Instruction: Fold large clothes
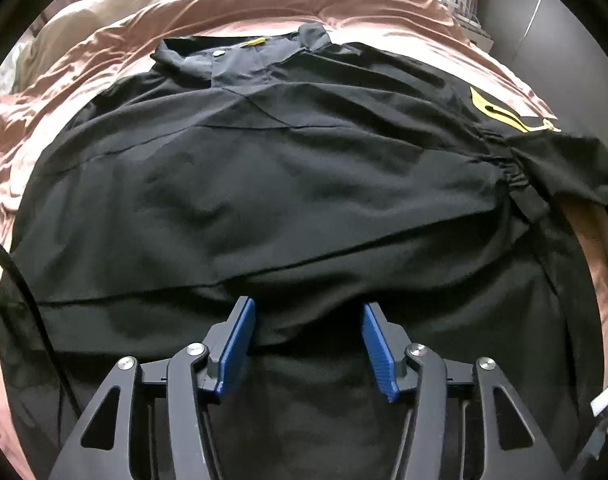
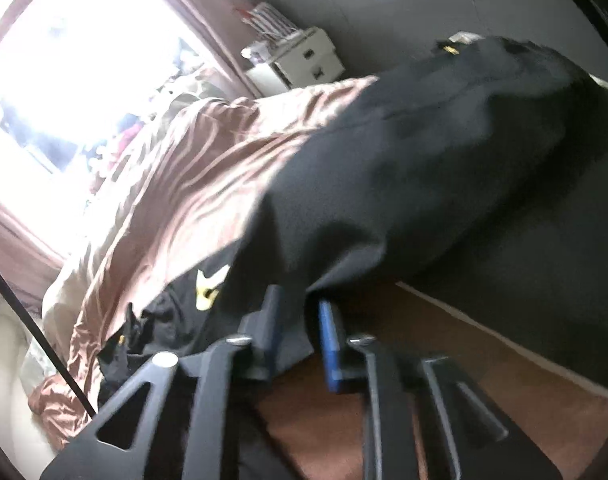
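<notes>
A black jacket [image 1: 287,184] is lying spread across a bed's pink duvet [image 1: 83,64], collar toward the far side. The left claw [image 1: 306,344] is hovering wide apart over the near hem, gripping nothing. The right claw [image 2: 299,332] is pinching a lifted fold of the jacket [image 2: 404,168] beside the bed. A white cabinet [image 2: 308,60] is standing by the grey wall.

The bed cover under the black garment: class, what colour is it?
Pinkish-brown and satiny, the bed cover shows best in the left wrist view.
</notes>
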The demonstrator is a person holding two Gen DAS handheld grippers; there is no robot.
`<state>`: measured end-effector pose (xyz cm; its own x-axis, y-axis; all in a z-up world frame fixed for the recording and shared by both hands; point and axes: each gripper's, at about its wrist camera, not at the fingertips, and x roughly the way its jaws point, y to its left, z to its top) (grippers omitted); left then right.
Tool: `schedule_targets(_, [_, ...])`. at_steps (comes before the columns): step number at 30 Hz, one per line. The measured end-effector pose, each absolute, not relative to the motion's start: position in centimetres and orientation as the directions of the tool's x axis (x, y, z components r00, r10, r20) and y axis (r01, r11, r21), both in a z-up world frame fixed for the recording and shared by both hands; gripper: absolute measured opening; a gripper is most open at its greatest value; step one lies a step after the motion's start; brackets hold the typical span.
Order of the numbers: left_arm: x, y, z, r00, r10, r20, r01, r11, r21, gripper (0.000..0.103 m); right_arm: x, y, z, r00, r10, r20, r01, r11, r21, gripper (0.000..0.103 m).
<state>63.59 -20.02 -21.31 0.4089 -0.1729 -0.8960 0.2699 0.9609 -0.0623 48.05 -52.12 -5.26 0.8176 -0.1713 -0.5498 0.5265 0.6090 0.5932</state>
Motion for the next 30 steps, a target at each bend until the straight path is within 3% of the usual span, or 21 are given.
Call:
schedule_targets(2, [63.6, -19.8, -21.1, 0.403, -0.179, -0.898, 0.277, 0.958, -0.067, 0.055, 47.3, -52.1, -5.0, 0.846, -0.153, -0.51, 0.484, 0.623, 0.615, 0.003])
schedule_targets(17, [61.3, -15.6, -16.2, 0.443, -0.318, -0.838, 0.282, 0.937, -0.207, 0.058, 45.3, -46.4, -1.4, 0.961, 0.03, -0.274, 0.157, 0.756, 0.635, 0.001])
schedule_targets(20, [60.5, -13.3, -15.5, 0.473, -0.315, -0.823, 0.247, 0.944, -0.219, 0.058, 45.2, -45.2, -1.6, 0.95, -0.001, -0.312, 0.195, 0.782, 0.591, 0.001])
schedule_targets(25, [59.7, -10.0, -15.4, 0.509, -0.305, -0.805, 0.195, 0.952, -0.238, 0.058, 44.5, -48.4, -4.5, 0.88, -0.074, -0.47, 0.381, 0.7, 0.603, 0.003])
schedule_targets(27, [59.6, -8.9, -15.7, 0.525, -0.295, -0.798, 0.166, 0.955, -0.244, 0.062, 43.9, -49.9, -5.4, 0.861, -0.088, -0.501, 0.423, 0.672, 0.608, 0.022])
schedule_targets(29, [59.7, -7.8, -16.1, 0.537, -0.3, -0.788, 0.14, 0.953, -0.267, 0.072, 42.9, -50.9, -5.8, 0.855, -0.115, -0.505, 0.452, 0.642, 0.619, 0.081])
schedule_targets(30, [59.6, -7.3, -16.2, 0.543, -0.302, -0.783, 0.133, 0.952, -0.275, 0.074, 41.9, -51.6, -6.0, 0.855, -0.147, -0.497, 0.47, 0.624, 0.624, 0.083])
